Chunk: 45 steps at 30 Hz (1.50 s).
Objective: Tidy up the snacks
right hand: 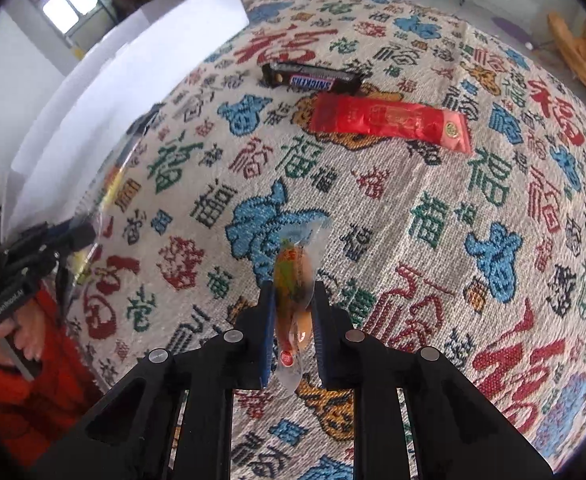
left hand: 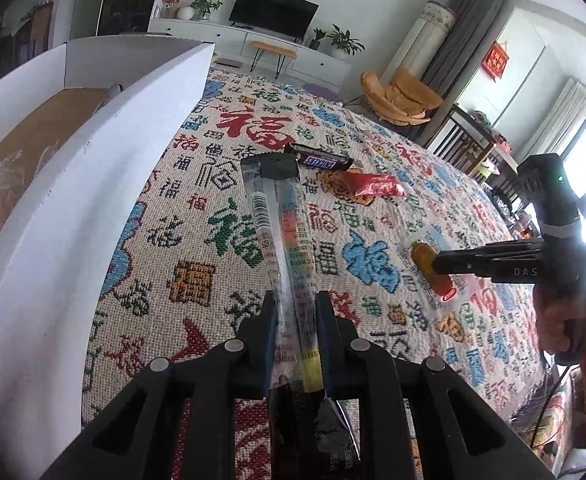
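Clear plastic fills both my claws: my left gripper (left hand: 296, 316) is clamped on a long candy tube (left hand: 283, 236) beside the white box (left hand: 93, 184), and my right gripper (right hand: 293, 312) pinches an orange snack packet (right hand: 293, 276). Farther off on the patterned cloth (right hand: 433, 220) lie a chocolate bar (right hand: 313, 79) and a red packet (right hand: 389, 122), just beside each other.

Coarse woven cloth (right hand: 433, 216); glossy red foil packet (right hand: 389, 122); matt white cardboard box (left hand: 73, 184).

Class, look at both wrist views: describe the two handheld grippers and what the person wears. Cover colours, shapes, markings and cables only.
Both grippers are black, with angular linkage arms joined by round silver pins and flat fingers with blue inner pads. The right gripper has a black handle with a small green light, white "DAS" lettering and a dark cable. The left gripper carries small white lettering, too blurred to read. The person's sleeves are red-orange.
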Each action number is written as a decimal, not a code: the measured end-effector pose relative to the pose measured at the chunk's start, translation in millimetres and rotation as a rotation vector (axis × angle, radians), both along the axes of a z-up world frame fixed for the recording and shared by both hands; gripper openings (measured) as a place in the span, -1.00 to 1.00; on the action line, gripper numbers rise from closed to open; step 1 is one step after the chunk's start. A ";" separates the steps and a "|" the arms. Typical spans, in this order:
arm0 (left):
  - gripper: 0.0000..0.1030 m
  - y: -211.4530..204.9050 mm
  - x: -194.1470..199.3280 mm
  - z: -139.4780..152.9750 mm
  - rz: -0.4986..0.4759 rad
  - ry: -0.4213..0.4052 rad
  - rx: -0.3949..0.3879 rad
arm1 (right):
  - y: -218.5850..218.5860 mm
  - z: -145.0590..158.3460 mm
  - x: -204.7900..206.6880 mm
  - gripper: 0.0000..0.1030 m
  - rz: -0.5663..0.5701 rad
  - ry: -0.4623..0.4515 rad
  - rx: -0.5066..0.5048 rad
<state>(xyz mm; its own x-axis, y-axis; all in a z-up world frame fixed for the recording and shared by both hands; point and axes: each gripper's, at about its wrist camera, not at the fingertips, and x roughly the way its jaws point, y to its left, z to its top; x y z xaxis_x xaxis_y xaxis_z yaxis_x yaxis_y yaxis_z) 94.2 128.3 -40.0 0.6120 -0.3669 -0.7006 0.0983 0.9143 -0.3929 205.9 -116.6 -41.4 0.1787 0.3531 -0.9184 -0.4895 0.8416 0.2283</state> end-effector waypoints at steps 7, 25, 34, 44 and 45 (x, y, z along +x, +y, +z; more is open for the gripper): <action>-0.66 13.8 -12.6 41.2 0.017 -0.045 -0.085 | -2.4 36.4 -1.5 -0.67 -0.076 -0.038 0.115; 0.69 237.1 -15.0 92.3 0.592 -0.059 0.270 | 259.4 152.5 16.7 0.33 -0.003 -0.342 0.435; 0.72 155.3 -37.7 84.6 0.383 -0.120 0.162 | 154.1 54.5 -7.7 0.45 -0.026 -0.498 0.078; 0.96 -43.3 -10.6 72.1 -0.100 -0.118 0.136 | -41.5 -32.0 -40.8 0.45 -0.297 -0.476 -0.233; 0.96 -55.1 -6.1 57.1 -0.106 -0.095 0.140 | -52.5 -33.1 -43.2 0.45 -0.324 -0.476 -0.231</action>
<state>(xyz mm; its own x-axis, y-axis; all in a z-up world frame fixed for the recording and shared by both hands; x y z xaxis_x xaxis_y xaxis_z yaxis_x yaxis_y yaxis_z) 88.1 73.2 17.2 0.6407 -0.3356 -0.6906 0.2275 0.9420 -0.2468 162.8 -169.1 -74.5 0.6522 0.0140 -0.7579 -0.2043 0.9661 -0.1579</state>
